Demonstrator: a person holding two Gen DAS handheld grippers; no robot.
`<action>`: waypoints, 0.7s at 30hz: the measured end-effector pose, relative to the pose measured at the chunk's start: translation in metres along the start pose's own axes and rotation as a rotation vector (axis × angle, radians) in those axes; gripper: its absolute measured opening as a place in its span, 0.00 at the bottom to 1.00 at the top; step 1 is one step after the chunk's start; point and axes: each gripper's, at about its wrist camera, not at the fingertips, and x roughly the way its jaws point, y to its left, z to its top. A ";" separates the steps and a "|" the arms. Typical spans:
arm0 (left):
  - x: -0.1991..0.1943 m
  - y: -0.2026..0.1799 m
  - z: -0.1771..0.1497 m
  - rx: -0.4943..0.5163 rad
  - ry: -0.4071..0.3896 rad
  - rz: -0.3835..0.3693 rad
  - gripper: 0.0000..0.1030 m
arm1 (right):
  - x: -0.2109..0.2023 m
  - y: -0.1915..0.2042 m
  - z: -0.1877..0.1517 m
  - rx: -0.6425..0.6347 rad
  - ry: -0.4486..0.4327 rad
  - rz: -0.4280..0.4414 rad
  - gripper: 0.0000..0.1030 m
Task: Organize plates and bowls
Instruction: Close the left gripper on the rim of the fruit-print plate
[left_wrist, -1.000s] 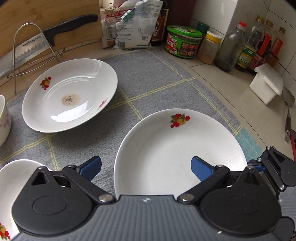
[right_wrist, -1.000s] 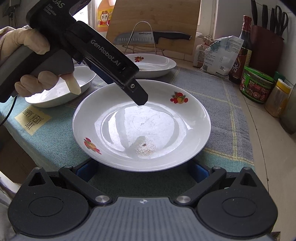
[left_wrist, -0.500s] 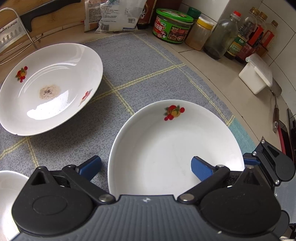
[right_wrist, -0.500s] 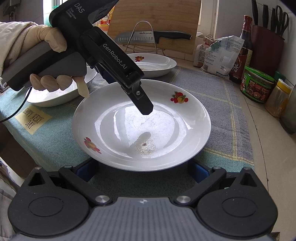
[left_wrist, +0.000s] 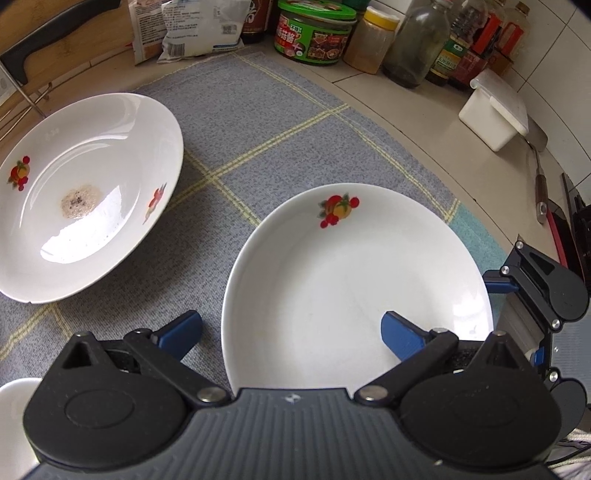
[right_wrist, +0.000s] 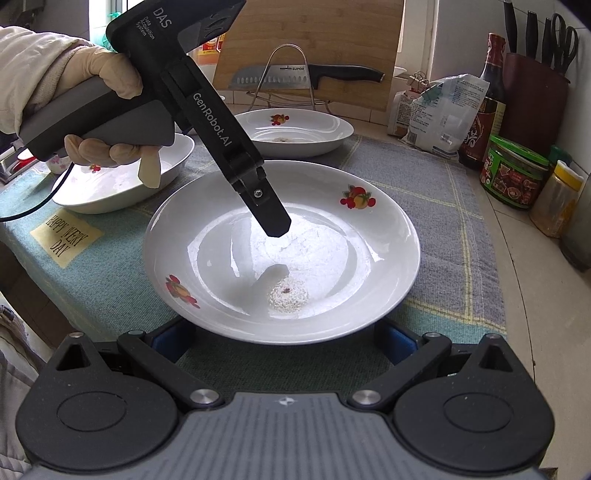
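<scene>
1. Left gripper (left_wrist: 291, 330): spread wide, grasping nothing, blue pads (left_wrist: 400, 334) apart; held by a gloved hand (right_wrist: 99, 110) above the near plate (left_wrist: 354, 291), one finger over the plate's bowl, the other outside its left rim.
2. Seen from the right wrist view: one dark finger (right_wrist: 271, 214) of the left gripper angled down over the middle of the near plate, not clearly touching; casts a shadow on the glaze.
3. Right gripper (right_wrist: 284, 341): also spread wide, grasping nothing, fingers low at the near rim of the same plate, one at each side, partly hidden beneath the rim; contact cannot be told.
4. Near plate: white, fruit prints on the rim, small crumbly residue in the bowl; rests flat on the cloth mat (left_wrist: 258, 122) near the counter's front edge.
5. Second plate (left_wrist: 81, 192): white, fruit prints, brownish residue at centre; lies on the mat toward the back, apart from the near plate.
6. White bowl (right_wrist: 122, 177): on the mat at the left end, beside the near plate, behind the gloved hand.
7. Yellow label (right_wrist: 64, 240): on the mat's front left part, hand-lettered.
8. Back edge of counter: knife (right_wrist: 306, 74) on a wire rack against a cutting board (right_wrist: 314, 40).
9. Right end of counter: green-lidded jar (left_wrist: 314, 33), bottles, white lidded box (left_wrist: 493, 110).
</scene>
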 end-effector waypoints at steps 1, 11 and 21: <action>0.000 0.001 0.001 0.003 0.008 -0.010 0.98 | 0.000 -0.001 0.000 0.000 0.000 -0.001 1.00; 0.000 0.004 0.008 0.054 0.055 -0.058 0.91 | 0.001 -0.001 0.003 -0.023 0.010 0.004 1.00; 0.002 0.007 0.011 0.074 0.074 -0.096 0.85 | 0.004 -0.004 0.007 -0.031 0.023 0.027 1.00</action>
